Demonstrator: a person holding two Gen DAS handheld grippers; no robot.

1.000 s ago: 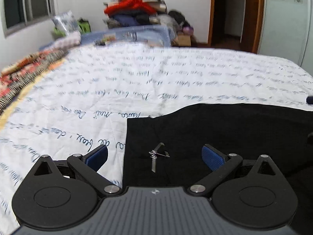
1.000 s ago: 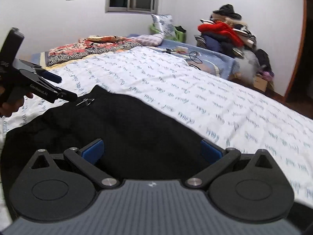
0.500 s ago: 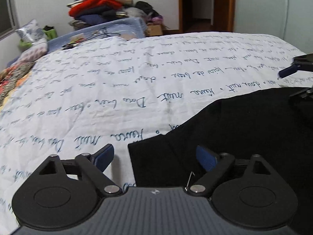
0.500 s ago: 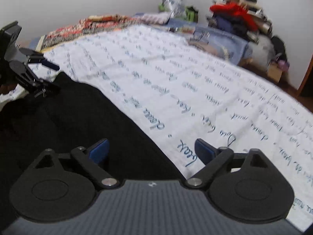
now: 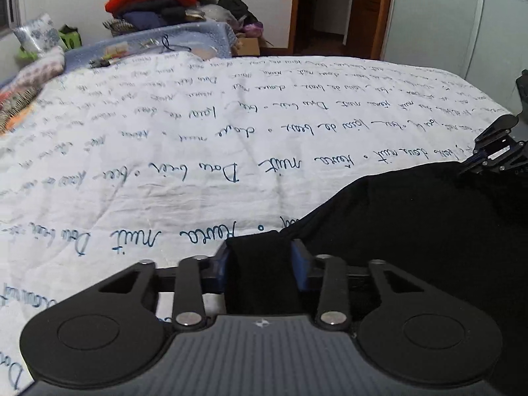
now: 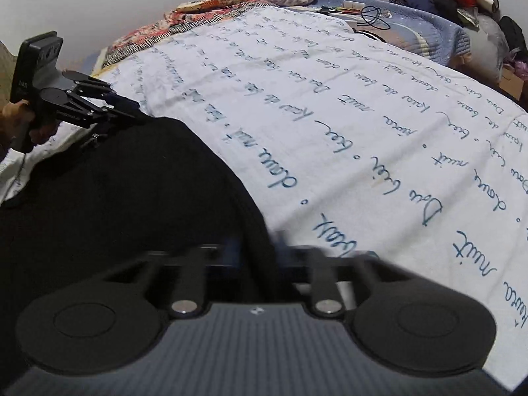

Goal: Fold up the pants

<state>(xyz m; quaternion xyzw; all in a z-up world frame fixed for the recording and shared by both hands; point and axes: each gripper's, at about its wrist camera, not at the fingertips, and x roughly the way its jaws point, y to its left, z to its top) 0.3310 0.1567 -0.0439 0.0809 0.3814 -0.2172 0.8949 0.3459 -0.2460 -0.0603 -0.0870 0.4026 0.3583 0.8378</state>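
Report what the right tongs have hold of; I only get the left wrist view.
Observer: The right tongs are shut on a bunched edge of the black pants, just where the fabric meets the white bedsheet.
Operator: Now describe the left tongs from outside.
Observer: In the right wrist view, the left tongs are closed on the far corner of the pants.
Operator: Check the hand on that gripper.
Observer: The left hand is wrapped around its handle, at the left edge of that view.
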